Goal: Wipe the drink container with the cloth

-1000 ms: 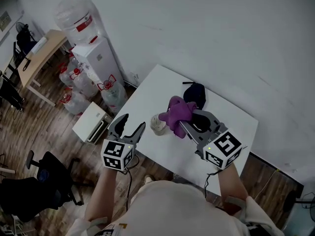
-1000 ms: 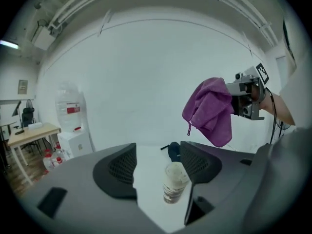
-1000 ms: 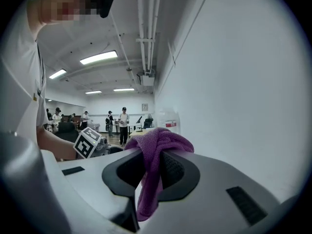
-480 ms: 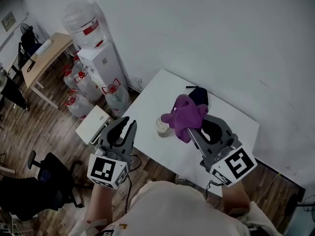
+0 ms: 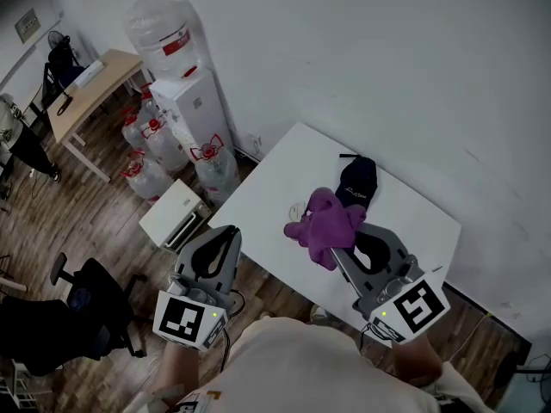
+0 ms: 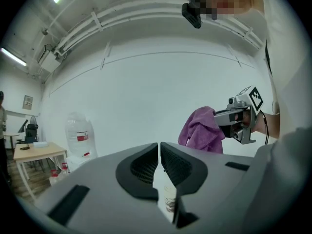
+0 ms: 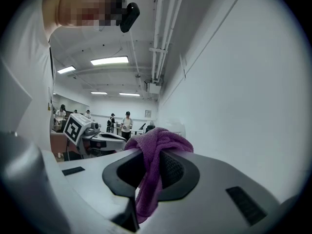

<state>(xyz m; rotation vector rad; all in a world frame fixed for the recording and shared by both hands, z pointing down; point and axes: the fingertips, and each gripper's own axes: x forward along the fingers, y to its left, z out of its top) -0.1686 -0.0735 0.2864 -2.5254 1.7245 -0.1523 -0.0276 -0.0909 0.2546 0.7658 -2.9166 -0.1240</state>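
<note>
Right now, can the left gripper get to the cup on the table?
Probably yes. The left gripper hangs beside the table, with bare tabletop between it and the cup. But its jaws are closing shut, empty, and the purple cloth in the right gripper hangs close by the cup.

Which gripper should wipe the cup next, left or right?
Right. The right gripper clamps the purple cloth in its jaws, close by the cup on the white table. The left gripper is empty, jaws together, back at the table's edge.
</note>
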